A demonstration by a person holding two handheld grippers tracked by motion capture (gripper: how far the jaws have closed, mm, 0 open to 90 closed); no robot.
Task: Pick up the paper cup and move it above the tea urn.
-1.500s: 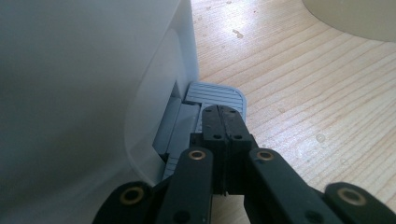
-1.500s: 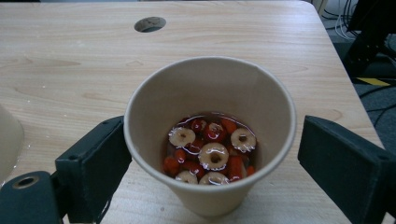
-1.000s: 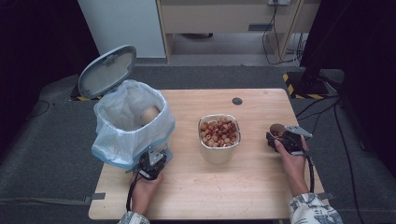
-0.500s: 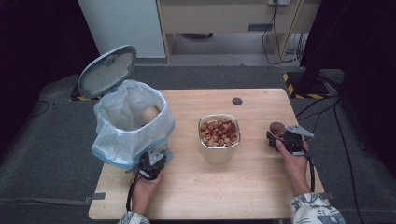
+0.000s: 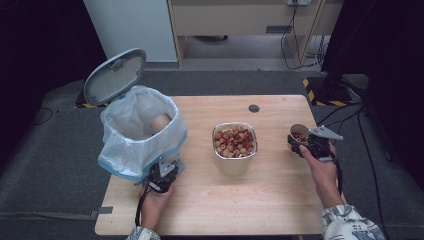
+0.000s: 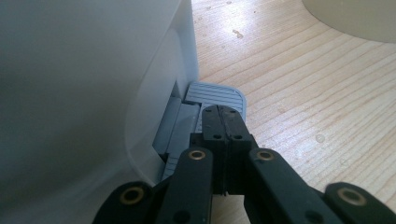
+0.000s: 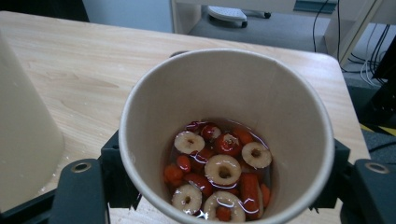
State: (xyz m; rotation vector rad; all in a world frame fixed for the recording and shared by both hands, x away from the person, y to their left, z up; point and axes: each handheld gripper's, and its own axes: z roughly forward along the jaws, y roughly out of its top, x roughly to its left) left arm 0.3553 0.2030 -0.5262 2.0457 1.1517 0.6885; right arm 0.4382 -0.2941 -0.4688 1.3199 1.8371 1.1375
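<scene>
A brown paper cup (image 5: 298,134) with red pieces and white rings in liquid (image 7: 219,170) sits between the jaws of my right gripper (image 5: 306,145) at the table's right side. The jaws have just been closing, and the black fingers (image 7: 116,177) now press on the cup's sides. My left gripper (image 5: 162,175) is shut, its joined tips (image 6: 223,116) resting on the grey pedal (image 6: 215,94) of the white bin (image 5: 137,132). The bin's lid (image 5: 114,76) stands raised. A square metal container (image 5: 234,165) of the same red and white pieces stands mid-table.
Another paper cup (image 5: 160,121) lies inside the bin's plastic liner. A dark round cap (image 5: 254,108) sits in the tabletop at the back. The metal container's wall (image 7: 23,149) is close on the left of the held cup.
My right hand has risen a little with the cup in its jaws. The left hand and the bin lid have stayed put.
</scene>
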